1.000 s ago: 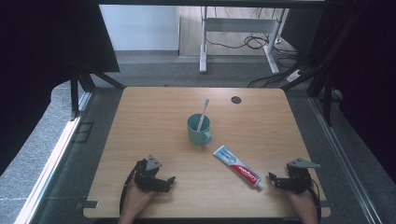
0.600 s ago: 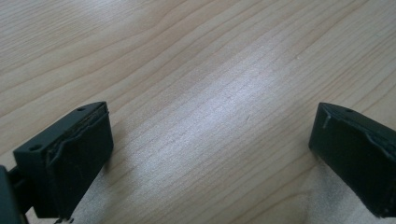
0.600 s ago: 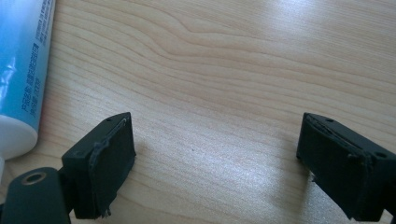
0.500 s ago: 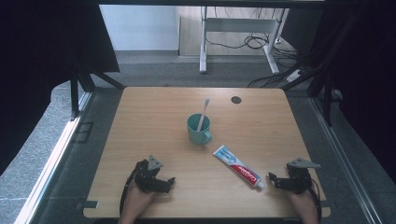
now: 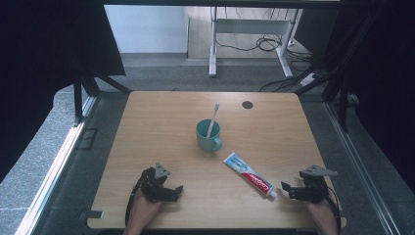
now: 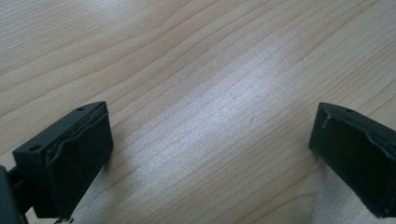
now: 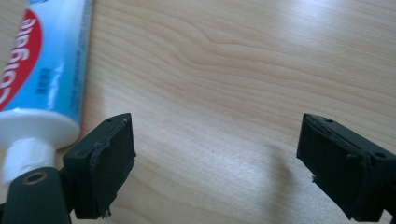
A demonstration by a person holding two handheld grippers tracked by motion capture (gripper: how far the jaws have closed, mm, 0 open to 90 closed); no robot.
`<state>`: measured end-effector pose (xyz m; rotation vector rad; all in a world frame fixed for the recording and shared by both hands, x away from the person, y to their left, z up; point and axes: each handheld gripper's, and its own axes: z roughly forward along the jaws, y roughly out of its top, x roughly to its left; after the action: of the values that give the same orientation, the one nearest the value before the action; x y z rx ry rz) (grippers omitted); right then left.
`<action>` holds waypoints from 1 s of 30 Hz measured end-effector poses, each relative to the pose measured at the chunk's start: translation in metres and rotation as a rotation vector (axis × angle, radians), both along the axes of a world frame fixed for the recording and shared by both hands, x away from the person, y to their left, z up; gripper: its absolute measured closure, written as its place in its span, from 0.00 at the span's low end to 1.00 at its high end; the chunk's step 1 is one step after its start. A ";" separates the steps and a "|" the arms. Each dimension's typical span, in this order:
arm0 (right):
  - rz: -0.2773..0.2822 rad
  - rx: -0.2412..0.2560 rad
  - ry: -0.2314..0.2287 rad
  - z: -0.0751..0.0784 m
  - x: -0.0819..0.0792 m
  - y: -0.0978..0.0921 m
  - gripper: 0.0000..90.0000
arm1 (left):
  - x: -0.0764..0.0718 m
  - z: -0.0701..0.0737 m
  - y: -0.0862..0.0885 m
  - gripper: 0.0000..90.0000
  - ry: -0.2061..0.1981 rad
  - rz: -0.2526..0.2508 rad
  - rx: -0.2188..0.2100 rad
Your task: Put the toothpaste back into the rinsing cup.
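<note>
A teal mug [image 5: 208, 136] stands mid-table with a toothbrush [image 5: 212, 120] leaning upright in it. To its right a white, blue and red toothpaste tube [image 5: 248, 174] lies flat, cap toward the front edge. My right gripper [image 5: 288, 190] rests low on the table just right of the cap, open, with bare wood between its jaws; the tube [image 7: 39, 74] lies outside its left jaw. My left gripper [image 5: 172, 192] sits at the front left, open over bare wood [image 6: 210, 121], well away from the mug.
The wooden table [image 5: 161, 117] has a small dark round hole [image 5: 247, 105] near its far right edge. Beyond the table stand a white desk frame [image 5: 244, 34] and cables on the grey floor. Dark curtains flank both sides.
</note>
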<state>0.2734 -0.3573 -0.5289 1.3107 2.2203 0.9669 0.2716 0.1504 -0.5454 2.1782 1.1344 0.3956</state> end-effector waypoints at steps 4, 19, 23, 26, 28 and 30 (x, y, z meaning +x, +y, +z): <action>0.040 -0.020 0.025 0.004 -0.002 0.003 0.13 | 0.000 0.000 0.000 0.00 -0.001 -0.001 0.002; 0.104 -0.055 0.126 0.017 -0.003 0.014 0.14 | 0.000 0.000 0.000 0.00 -0.001 0.007 0.000; 0.167 -0.096 0.154 0.020 -0.001 0.024 0.14 | 0.000 0.000 0.000 0.00 0.000 0.009 0.000; 0.180 -0.102 0.171 0.022 -0.001 0.028 0.14 | 0.000 0.000 0.000 0.00 0.000 0.009 0.001; 0.190 -0.094 0.180 0.025 -0.001 0.030 0.14 | 0.000 0.000 0.000 0.00 0.000 0.010 0.000; 0.204 -0.086 0.190 0.028 -0.001 0.032 0.14 | 0.000 0.000 0.001 0.00 -0.002 0.007 0.002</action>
<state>0.2726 -0.3257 -0.5011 1.1999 2.5507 0.8347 0.2721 0.1510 -0.5453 2.1759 1.1411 0.4020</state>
